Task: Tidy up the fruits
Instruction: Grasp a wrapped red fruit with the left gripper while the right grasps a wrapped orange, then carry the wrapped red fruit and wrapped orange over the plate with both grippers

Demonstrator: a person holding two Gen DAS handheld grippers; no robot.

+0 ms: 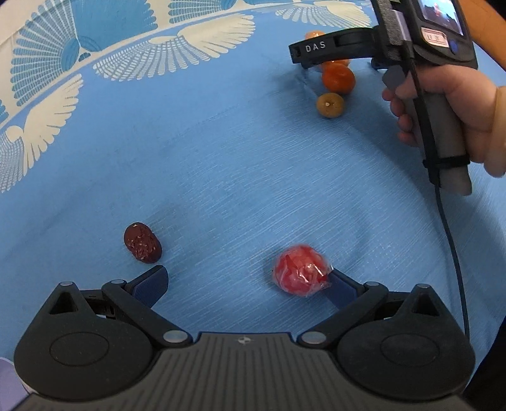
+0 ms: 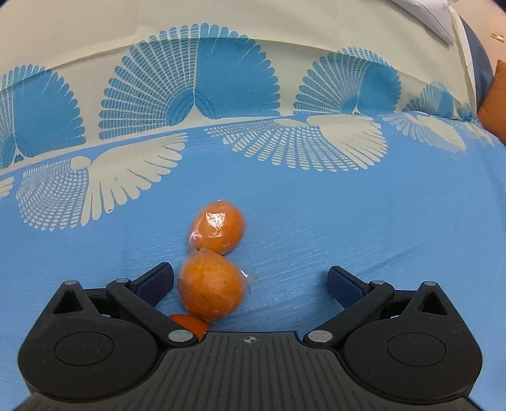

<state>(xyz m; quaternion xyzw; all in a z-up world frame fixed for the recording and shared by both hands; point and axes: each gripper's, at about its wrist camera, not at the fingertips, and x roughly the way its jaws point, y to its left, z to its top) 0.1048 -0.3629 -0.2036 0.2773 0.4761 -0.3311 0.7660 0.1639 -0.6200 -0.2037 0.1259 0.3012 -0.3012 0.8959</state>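
In the left wrist view my left gripper [image 1: 248, 281] is open, low over the blue cloth. A red fruit in clear wrap [image 1: 299, 270] lies against the inner side of its right fingertip [image 1: 340, 289]. A dark red date [image 1: 142, 242] lies just beyond the left fingertip. Far right, a hand holds my right gripper over an orange [image 1: 337, 78] and a small brownish fruit [image 1: 330, 105]. In the right wrist view my right gripper [image 2: 251, 281] is open above a row of wrapped oranges: a far one [image 2: 219, 231], a near one [image 2: 211, 291] beside the left fingertip, and a third [image 2: 189, 323] mostly hidden under the gripper body.
A blue tablecloth [image 2: 348, 237] with cream feather patterns covers the surface; its cream border [image 2: 221, 19] runs along the far edge. A black cable [image 1: 455, 253] hangs from the right gripper's handle. An orange object [image 2: 495, 101] sits at the far right edge.
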